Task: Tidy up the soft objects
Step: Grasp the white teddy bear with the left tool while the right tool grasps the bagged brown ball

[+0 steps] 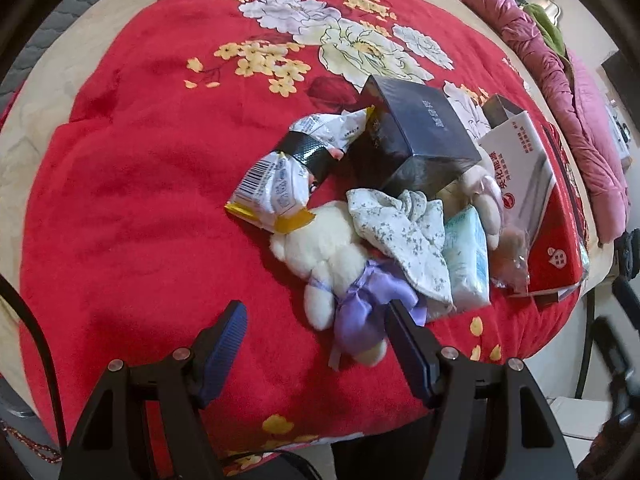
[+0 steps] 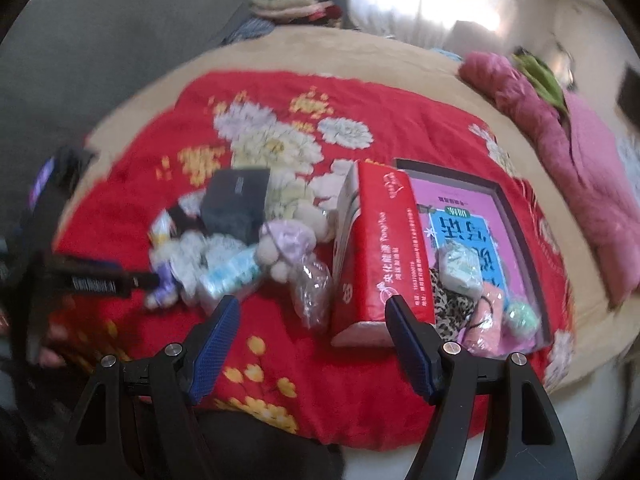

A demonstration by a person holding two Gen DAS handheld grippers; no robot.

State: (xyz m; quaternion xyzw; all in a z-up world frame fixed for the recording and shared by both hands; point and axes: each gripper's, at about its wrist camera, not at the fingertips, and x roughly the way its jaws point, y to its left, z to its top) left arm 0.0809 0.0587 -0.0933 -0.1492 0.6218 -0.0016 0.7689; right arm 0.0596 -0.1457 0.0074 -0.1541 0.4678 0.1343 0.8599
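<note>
Listing from the left across the red floral blanket (image 1: 132, 184): a crumpled snack packet (image 1: 280, 184) bound with dark tape lay at the pile's left edge, touching a white plush toy (image 1: 320, 256) with a lilac ribbon; beside these sat a dark box (image 1: 416, 136), tilted over a floral cloth (image 1: 404, 236), then a pale blue tissue pack (image 1: 468, 256), a second plush toy (image 2: 288, 240), a clear plastic bag (image 2: 312, 292) and a red tissue carton (image 2: 380, 248) standing on edge. Farthest right lay an open shallow box (image 2: 512, 216) already holding a leopard-print cloth (image 2: 452, 304), a wrapped pale bundle (image 2: 460, 268), a pink item (image 2: 488, 312) and a green ball (image 2: 520, 316). The left gripper (image 1: 316, 344) stood well open and empty, with the ribboned plush toy showing between its fingers, not touching it as far as could be told. The right gripper (image 2: 312, 340) was likewise well open and empty, hovering near the carton's lower end. Judged roughly part-way: some soft items were boxed, while both plush toys, the cloth, the tissue pack and the bag remained in the pile, well apart from the box
</note>
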